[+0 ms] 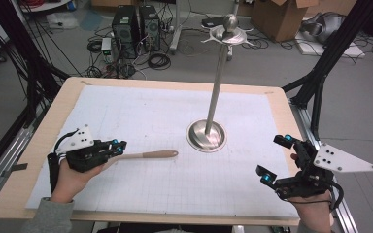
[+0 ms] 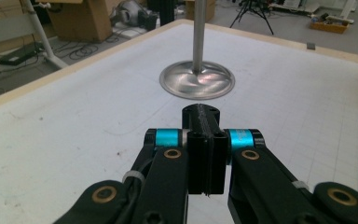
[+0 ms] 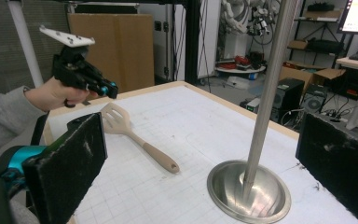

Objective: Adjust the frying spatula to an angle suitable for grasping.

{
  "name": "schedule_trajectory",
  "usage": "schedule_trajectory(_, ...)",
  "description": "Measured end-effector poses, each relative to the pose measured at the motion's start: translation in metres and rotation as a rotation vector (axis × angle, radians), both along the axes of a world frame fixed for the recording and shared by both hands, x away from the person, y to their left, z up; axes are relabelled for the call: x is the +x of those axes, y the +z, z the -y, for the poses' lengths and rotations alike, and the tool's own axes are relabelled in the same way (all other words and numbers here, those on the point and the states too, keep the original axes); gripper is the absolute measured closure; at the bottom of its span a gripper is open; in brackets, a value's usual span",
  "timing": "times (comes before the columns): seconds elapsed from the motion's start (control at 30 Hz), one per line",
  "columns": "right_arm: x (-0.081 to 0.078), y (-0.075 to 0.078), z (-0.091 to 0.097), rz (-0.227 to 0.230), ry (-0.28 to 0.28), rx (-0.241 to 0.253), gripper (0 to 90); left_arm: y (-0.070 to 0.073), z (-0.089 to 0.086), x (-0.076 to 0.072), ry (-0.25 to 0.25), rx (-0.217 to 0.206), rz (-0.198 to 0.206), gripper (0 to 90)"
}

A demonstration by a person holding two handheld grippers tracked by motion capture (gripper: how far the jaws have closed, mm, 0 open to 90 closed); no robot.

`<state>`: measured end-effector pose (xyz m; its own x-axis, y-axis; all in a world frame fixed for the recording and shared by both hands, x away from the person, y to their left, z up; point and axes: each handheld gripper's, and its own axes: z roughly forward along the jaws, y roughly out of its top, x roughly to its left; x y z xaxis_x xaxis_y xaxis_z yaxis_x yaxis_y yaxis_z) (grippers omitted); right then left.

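White gridded matting covers the counter (image 1: 141, 104), with a steel stand (image 1: 207, 134) right of centre. At lower left, the left gripper (image 1: 118, 147) is pressed together above a beige spatula (image 1: 150, 155), hiding its slotted head. At lower right, the right gripper (image 1: 275, 159) is spread wide, holding nothing.

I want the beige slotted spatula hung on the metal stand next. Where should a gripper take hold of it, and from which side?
Grip the beige slotted spatula by its slim rounded handle, near mid-length. It lies flat on the white gridded mat, so probably come straight down from above, jaws across the handle. The left gripper sits right by the wide slotted head; the handle end points toward the metal stand.
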<state>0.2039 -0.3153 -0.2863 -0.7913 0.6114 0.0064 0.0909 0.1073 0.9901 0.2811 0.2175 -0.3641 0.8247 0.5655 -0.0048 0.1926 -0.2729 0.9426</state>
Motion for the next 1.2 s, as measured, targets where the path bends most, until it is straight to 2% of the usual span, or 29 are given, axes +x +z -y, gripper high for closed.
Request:
schedule_trajectory(0.13, -0.001, 0.001, 0.000, 0.002, 0.000, 0.001, 0.7, -0.011, -0.001, 0.005, 0.009, -0.001, -0.034, 89.6)
schedule_trajectory(0.47, 0.001, -0.001, -0.001, 0.003, 0.013, -0.002, 0.7, -0.027, 0.007, 0.014, 0.041, 0.053, -0.077, 89.5)
schedule_trajectory(0.6, 0.000, -0.001, 0.001, 0.007, 0.012, -0.001, 0.7, -0.033, 0.012, 0.017, 0.028, 0.055, -0.092, 89.6)
schedule_trajectory(0.77, -0.001, -0.001, 0.003, 0.004, 0.008, 0.012, 0.7, -0.037, 0.020, 0.019, -0.011, 0.078, -0.081, 89.6)
schedule_trajectory(0.93, -0.002, -0.001, 0.005, 0.008, 0.009, 0.016, 0.7, -0.042, 0.025, 0.022, -0.032, 0.080, -0.083, 89.6)
schedule_trajectory(1.2, 0.000, -0.003, 0.004, 0.002, 0.010, 0.012, 0.7, -0.053, 0.032, 0.028, -0.031, 0.068, -0.111, 89.6)
